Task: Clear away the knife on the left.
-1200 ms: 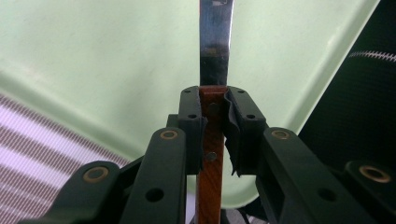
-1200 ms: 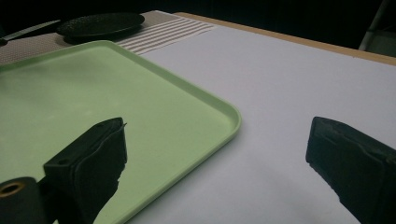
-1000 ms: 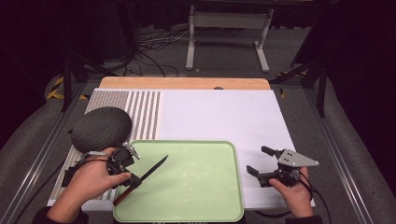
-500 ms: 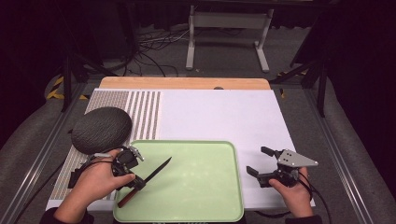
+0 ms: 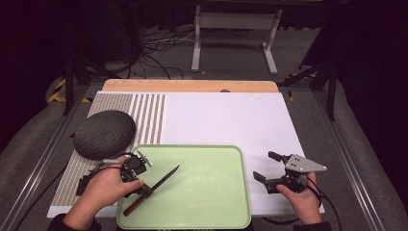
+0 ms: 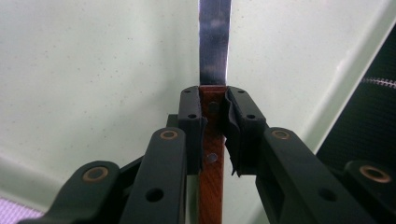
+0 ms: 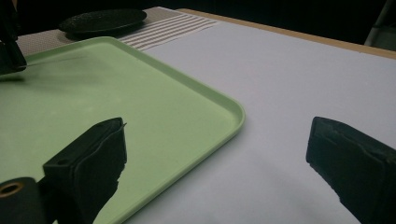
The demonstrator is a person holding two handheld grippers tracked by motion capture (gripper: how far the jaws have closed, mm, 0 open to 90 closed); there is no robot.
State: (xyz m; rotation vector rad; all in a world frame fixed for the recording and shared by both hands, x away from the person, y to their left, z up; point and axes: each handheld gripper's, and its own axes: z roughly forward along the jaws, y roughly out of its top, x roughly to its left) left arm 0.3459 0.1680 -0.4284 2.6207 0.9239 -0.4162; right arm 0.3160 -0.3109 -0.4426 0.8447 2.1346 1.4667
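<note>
The green tray (image 5: 202,187) serves as the reference; it sits at the near edge of the desk (image 5: 226,115), on the white sheet that covers most of the top.

Left gripper (image 5: 139,180): positioned over the tray's left edge, held by the left hand (image 5: 103,190). Its jaws are clamped on the wooden handle of a knife (image 5: 154,188). In the left gripper view the jaws press on both sides of the handle just below the blade, and the knife (image 6: 214,93) runs straight away over the tray floor (image 6: 93,70). The blade tip is cut off at the top of that view. From the high view, whether the knife touches the tray or hangs just above it cannot be determined.

Right gripper (image 5: 269,167): well to the right of the tray, over the white sheet, held by the right hand (image 5: 300,199). Its jaws stand wide apart with nothing between them. In the right gripper view the tray's right rim (image 7: 210,95) passes between the jaws.

A dark oval dish (image 5: 104,134) lies just beyond the tray's far-left corner, on a striped mat (image 5: 149,115). Its contents, if any, cannot be made out. The person's forearms are cut off at the bottom edge.
</note>
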